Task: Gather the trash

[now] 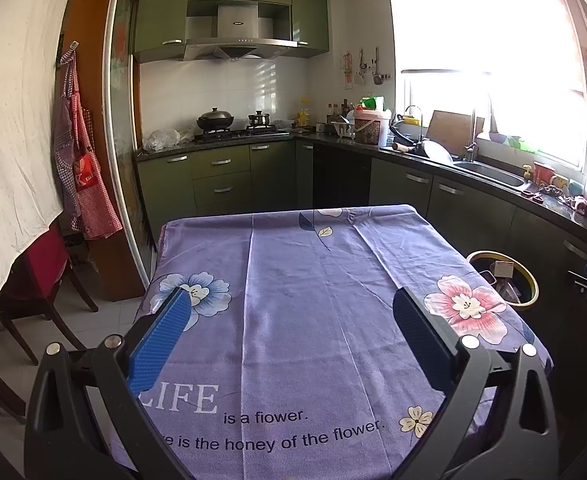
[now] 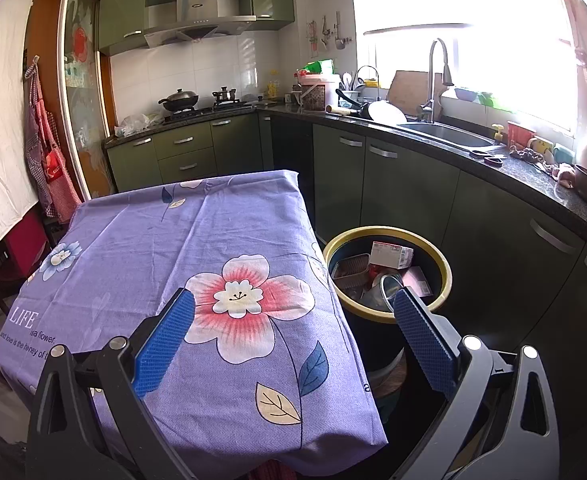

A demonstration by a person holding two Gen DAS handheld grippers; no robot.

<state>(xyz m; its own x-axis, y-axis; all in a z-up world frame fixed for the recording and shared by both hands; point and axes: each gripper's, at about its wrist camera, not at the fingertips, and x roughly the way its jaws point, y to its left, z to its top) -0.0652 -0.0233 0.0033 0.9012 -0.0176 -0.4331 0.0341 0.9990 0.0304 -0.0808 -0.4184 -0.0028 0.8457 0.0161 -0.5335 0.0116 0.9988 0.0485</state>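
Left gripper [image 1: 291, 300]: fingers spread wide, nothing between them; blue pads [image 1: 161, 336] facing inward; both fingers held above the table [image 1: 293, 264], which lies between and beyond the tips; purple floral cloth, printed text nearest the finger bases, a blue flower just past the left fingertip, a pink flower just outside the right finger. Bin [image 1: 503, 278]: dark, yellow-rimmed, beyond and to the outside of the left gripper's right finger, beside the table's right edge, partly hidden by the cloth; boxes visible inside. Right gripper [image 2: 293, 300]: fingers likewise wide apart and empty; left finger over the table's corner, right finger past the table edge, its tip overlapping the near rim of the bin in view; whether it touches the rim cannot be told. Bin contents, just beyond the right fingertip: a red-and-white box [image 2: 391, 255], a clear tray [image 2: 349, 270], a can or cup [image 2: 389, 284], other packaging not identifiable. Cloth surface between both pairs of fingers bare of loose items. Far beyond the fingertips: green cabinets; stove [image 2: 197, 110] with a wok and a pot; sink [image 2: 449, 136] with tall tap, well right of the fingers; aprons [image 1: 81, 160] hanging at far left; part of a hand at the right edge of the left view, beside the other gripper's body.
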